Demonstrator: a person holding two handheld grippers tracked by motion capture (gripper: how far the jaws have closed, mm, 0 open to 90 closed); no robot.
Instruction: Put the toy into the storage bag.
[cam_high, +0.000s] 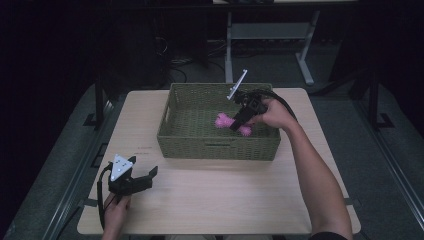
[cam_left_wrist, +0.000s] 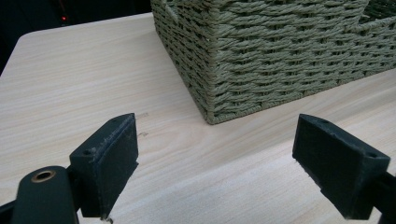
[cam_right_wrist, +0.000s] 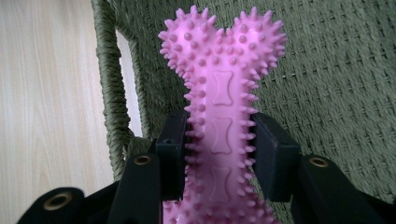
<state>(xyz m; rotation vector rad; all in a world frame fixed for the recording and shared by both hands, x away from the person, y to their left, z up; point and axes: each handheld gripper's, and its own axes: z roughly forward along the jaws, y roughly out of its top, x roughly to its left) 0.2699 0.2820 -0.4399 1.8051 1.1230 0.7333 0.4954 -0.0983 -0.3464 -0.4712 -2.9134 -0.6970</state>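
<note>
With my right hand-held gripper (cam_right_wrist: 219, 144) clamped on the pink spiky bone toy (cam_right_wrist: 223, 88) inside the woven basket (cam_high: 218, 145), left hand-held gripper (cam_left_wrist: 217, 158) open over the table (cam_left_wrist: 70, 84), I judge lifting it clear comes next.

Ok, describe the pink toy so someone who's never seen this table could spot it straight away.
Find the green woven basket on the wooden table. Inside it, the right gripper clamps a bone-shaped toy. It is bright pink with spiky nubs all over.
</note>
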